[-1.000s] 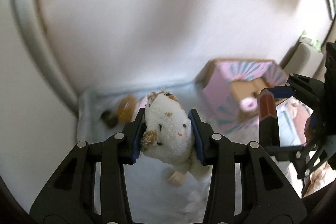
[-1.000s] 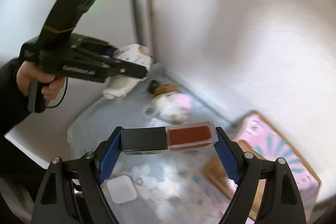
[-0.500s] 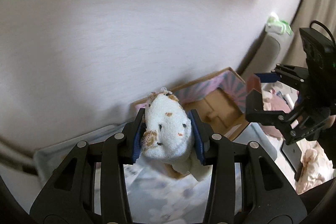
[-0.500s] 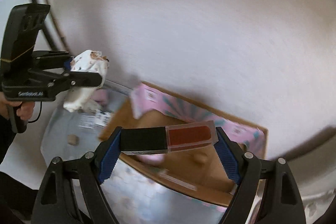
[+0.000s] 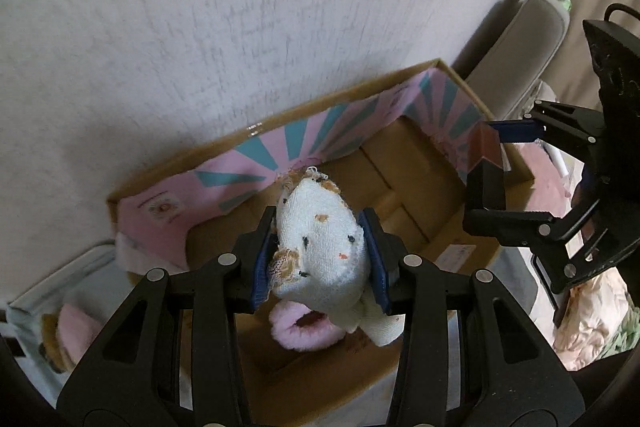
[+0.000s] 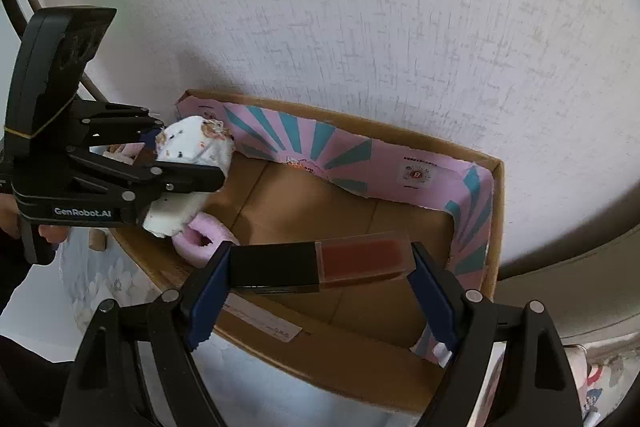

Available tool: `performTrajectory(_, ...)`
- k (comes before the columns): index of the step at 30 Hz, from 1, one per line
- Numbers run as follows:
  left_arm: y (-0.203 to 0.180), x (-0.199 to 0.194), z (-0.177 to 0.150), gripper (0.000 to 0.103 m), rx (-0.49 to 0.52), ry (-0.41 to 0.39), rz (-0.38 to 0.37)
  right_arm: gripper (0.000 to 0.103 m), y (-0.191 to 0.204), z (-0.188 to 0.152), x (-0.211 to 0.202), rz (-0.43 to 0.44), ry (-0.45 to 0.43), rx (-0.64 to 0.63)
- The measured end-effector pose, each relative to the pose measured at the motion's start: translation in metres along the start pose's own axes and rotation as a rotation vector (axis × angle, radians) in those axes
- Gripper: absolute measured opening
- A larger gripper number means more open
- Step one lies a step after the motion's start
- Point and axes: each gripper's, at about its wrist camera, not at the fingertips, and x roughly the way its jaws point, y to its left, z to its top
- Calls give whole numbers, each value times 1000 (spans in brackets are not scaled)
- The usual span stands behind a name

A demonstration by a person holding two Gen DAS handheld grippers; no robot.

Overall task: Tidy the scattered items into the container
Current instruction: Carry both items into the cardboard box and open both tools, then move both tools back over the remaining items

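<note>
The white sock (image 5: pixel 320 247) with small coloured dots is pressed between the blue pads of the left gripper (image 5: pixel 320 263), above the near left corner of the cardboard box (image 6: pixel 496 227). Only the right wrist view shows the lip gloss tube (image 6: pixel 320 263) along its full length, lying across between the pads of the right gripper (image 6: pixel 320 267), over the box floor. A pink fluffy ring (image 5: pixel 304 327) lies in the box at 6 o'clock from the sock. The left view alone shows a pink toy (image 5: pixel 72 327) at 8 o'clock on the pale cloth (image 5: pixel 100 279).

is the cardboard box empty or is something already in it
Not empty. A pink fuzzy ring lies on the floor of the cardboard box, near its left end; the rest of the visible floor is bare.
</note>
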Motion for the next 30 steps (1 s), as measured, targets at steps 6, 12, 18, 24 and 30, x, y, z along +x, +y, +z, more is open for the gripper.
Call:
performTrajectory(6,-3,7,-1,37,-1,26,5,81,-1,4,16,47,21,-31)
performTrajectory(12,-5,8,3,103,-36,29,63,102,7,5,18,84,42,-72)
performTrajectory(18,-4,-14,1,103,-25,5,88,103,10,8,7,37,29,-87)
performTrajectory(24,6,-51,-8,103,-47,-44,109,103,20,9,-2,47,11,-88)
performTrajectory(30,10,-95,-21,103,-13,-132,157,103,39,9,-22,58,-19,-87)
